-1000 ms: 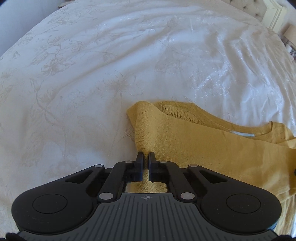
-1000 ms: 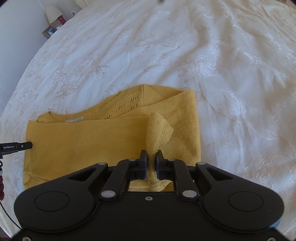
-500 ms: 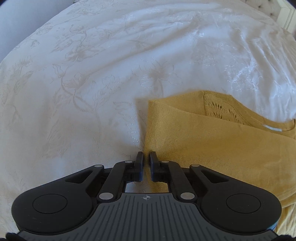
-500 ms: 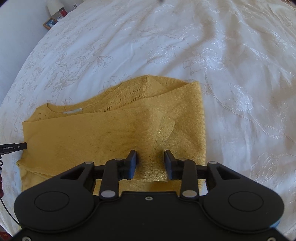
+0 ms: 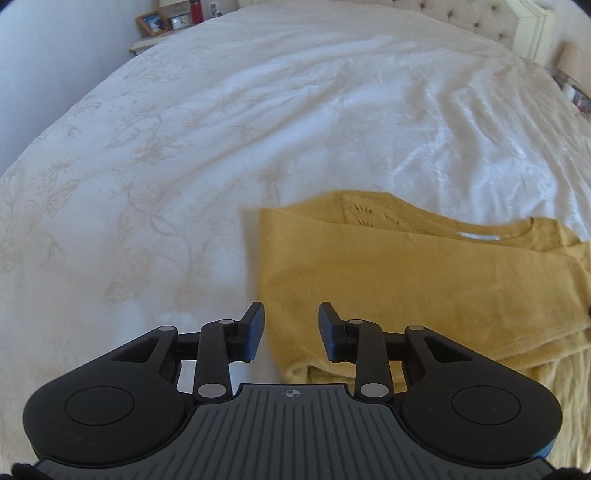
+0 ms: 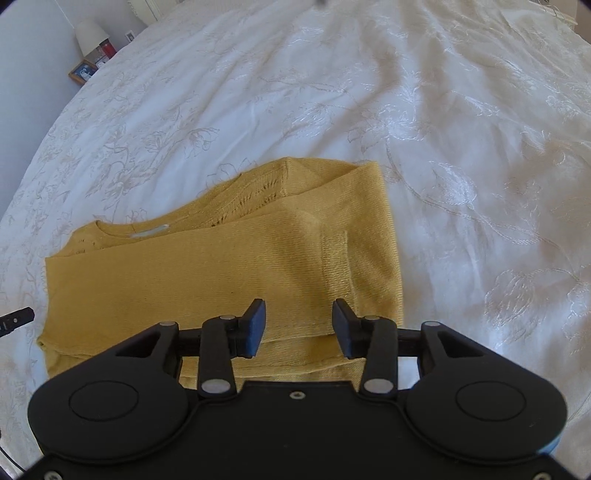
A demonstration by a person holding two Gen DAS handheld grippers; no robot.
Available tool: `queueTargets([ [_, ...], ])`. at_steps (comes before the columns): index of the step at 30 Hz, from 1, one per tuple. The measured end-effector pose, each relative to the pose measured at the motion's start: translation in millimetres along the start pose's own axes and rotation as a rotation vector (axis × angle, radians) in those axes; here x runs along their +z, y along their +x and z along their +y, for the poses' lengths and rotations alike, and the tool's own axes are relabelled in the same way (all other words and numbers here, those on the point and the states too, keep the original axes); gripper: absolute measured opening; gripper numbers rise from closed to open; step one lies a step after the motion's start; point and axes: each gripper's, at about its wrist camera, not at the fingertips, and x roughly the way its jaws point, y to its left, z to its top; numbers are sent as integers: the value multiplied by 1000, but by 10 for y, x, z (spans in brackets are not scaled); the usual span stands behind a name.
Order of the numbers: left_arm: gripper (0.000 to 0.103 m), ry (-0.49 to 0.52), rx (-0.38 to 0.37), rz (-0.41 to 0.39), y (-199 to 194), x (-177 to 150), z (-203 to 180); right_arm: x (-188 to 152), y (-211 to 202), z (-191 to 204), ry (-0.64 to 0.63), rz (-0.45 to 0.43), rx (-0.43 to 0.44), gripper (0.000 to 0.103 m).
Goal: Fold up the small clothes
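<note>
A white bedspread with pale embroidered flowers (image 5: 184, 155) covers the whole bed, rumpled into soft ridges toward the far side. On it lies the mustard-yellow knitted sweater (image 6: 221, 266), folded into a long flat band, its neckline label showing. The left gripper (image 5: 291, 325) hangs over the sweater's near corner, jaws spread and empty. The right gripper (image 6: 298, 325) hangs over the other end, jaws likewise spread. A cream tufted headboard (image 5: 480, 18) and a wooden picture frame (image 5: 151, 22) stand beyond.
</note>
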Motion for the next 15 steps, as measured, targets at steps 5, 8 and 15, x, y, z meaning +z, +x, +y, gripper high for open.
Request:
queueTargets([
  [5, 34, -13, 95, 134, 309, -205, 98, -104, 0, 129, -13, 18, 32, 62],
  [8, 42, -105, 53, 152, 341, -282, 359, -183, -68, 149, -17, 17, 25, 72],
  [15, 43, -134, -18, 185, 189, -387, 506, -394, -300, 57, 11, 1, -2, 92],
])
